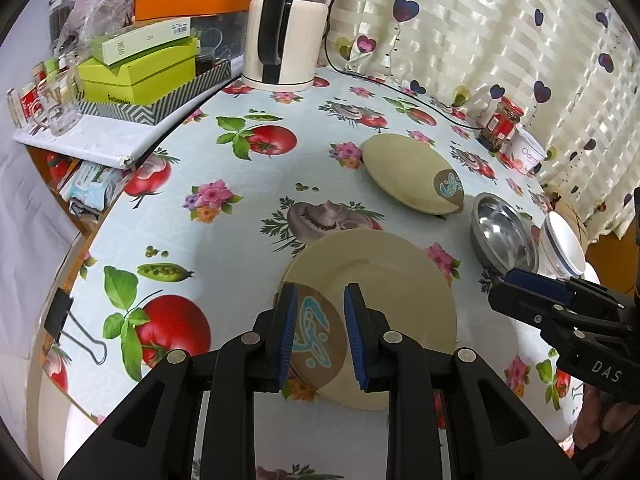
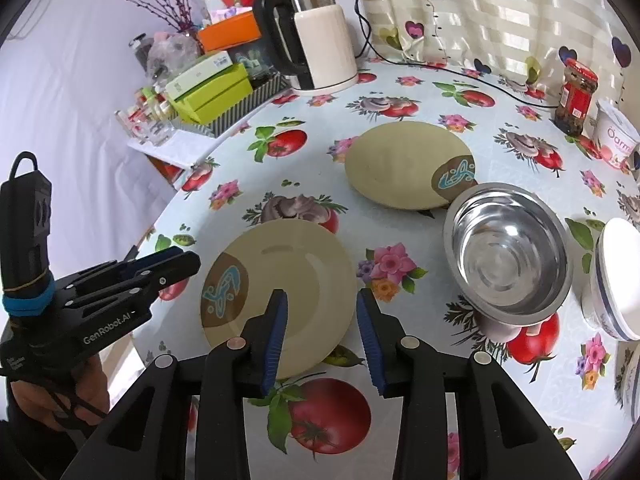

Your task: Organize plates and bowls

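Note:
Two beige plates with a brown patch and a blue motif lie on the flowered tablecloth. My left gripper (image 1: 321,292) hovers open over the near plate (image 1: 400,280), above its brown patch, with nothing between the pads. The right wrist view shows my right gripper (image 2: 322,300) open over the right edge of this near plate (image 2: 296,264), holding nothing. The far plate (image 2: 400,164) lies further back. To its right stands a steel bowl (image 2: 508,256), then a white bowl with a blue stripe (image 2: 616,280), partly cut off by the frame.
A white kettle (image 2: 320,40) with its cable stands at the back. A red-lidded jar (image 2: 576,96) and a yoghurt tub (image 2: 614,140) are at the back right. Green boxes (image 1: 136,72) and glasses crowd a shelf on the left. A binder clip (image 1: 68,320) grips the table's left edge.

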### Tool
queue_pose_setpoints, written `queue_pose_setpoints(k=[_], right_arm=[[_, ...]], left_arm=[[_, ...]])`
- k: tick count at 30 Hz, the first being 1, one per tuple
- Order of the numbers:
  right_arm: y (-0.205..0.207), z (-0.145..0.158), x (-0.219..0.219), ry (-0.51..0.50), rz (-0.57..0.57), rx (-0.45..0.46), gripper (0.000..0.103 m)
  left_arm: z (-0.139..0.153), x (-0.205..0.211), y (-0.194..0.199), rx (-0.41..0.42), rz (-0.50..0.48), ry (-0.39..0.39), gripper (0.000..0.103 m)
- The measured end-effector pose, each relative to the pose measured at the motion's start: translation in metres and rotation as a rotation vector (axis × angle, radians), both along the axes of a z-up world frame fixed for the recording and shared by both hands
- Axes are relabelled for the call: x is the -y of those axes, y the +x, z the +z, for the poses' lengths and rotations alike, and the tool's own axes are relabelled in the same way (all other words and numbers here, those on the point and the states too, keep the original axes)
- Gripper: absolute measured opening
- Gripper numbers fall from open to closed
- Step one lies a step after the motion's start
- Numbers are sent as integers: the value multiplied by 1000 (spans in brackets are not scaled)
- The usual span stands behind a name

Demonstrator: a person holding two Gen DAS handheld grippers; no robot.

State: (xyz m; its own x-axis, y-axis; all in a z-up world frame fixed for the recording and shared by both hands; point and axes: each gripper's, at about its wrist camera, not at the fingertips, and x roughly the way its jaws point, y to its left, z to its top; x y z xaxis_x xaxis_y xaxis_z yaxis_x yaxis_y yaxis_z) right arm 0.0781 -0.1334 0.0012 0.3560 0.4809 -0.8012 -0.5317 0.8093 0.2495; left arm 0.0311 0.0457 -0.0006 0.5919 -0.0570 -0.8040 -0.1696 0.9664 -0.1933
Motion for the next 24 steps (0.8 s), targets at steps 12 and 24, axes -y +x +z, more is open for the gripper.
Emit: queue_pose_setpoints(k=[12,24], right_arm=[[3,12,3,-7,-14,31,40],[6,18,6,1,-13,46,41]], left_arm=[[8,11,11,17,-26,-3,25],[12,18,19,19,-42,-10,25]])
